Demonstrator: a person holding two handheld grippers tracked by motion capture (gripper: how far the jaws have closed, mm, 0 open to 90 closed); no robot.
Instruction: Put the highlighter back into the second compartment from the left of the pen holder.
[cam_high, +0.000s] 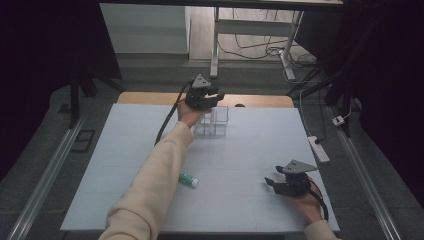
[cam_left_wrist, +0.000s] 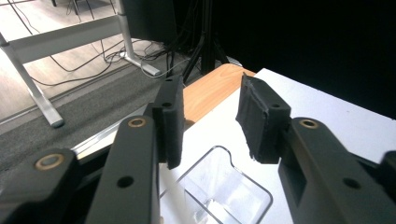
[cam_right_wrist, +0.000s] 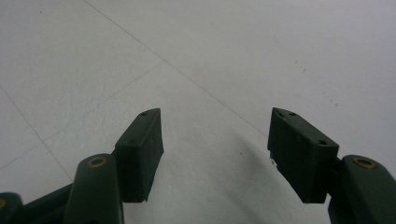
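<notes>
Clear plastic organiser (cam_high: 214, 122) at upper centre, left gripper (cam_high: 210, 98) above it, jaws apart and empty, right gripper (cam_high: 281, 184) lower right, jaws wide over white table (cam_high: 250, 150).

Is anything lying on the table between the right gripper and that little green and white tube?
No. In the high view, the white table is bare between the right gripper and the tube.

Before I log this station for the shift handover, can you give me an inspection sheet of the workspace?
Surface: white table top, wooden strip along the far edge.
Job's things: clear plastic compartment box near the far edge, seems empty.
Clutter: small green and white tube lying near the sleeve.
Grippers: left tool open above the box, nothing between its pads; right tool open, low over bare table.
Cables: black cable trailing from left tool; power strip on floor.
Surroundings: desk legs, loose wires, dark curtains.
</notes>
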